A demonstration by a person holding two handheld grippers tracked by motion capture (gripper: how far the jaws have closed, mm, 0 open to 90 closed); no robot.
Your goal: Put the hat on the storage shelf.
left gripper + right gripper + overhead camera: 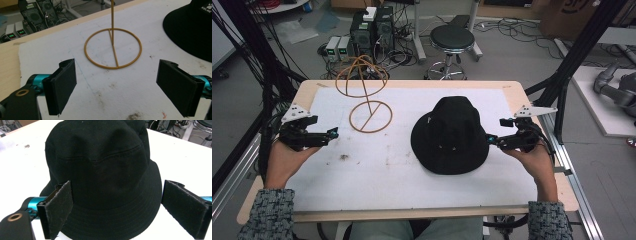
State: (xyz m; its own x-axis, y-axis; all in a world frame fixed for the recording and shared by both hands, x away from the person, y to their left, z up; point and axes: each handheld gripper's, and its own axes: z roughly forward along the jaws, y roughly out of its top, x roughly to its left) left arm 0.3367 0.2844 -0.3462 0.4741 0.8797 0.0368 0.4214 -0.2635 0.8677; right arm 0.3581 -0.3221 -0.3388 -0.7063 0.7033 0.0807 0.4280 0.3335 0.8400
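Observation:
A black bucket hat (pixel 449 135) lies crown up on the white mat (pixel 377 175), right of centre. A yellow-brown wire stand rests its ring base (pixel 370 116) on the mat at the back left, and its looped top (pixel 362 75) rises above that. My left gripper (pixel 333 134) hovers open at the left edge, pointing at the ring base (pixel 113 48), with nothing between its pads (pixel 62 85). My right gripper (pixel 490 140) is at the hat's right brim. In the right gripper view its jaws (pixel 117 207) stand wide open on either side of the near brim of the hat (pixel 105 167).
The wooden table (pixel 532 192) ends just past the mat on all sides. Black frame posts (pixel 569 65) and cables flank it. On the floor behind the table are a round stool (pixel 452 40) and computer boxes (pixel 372 30).

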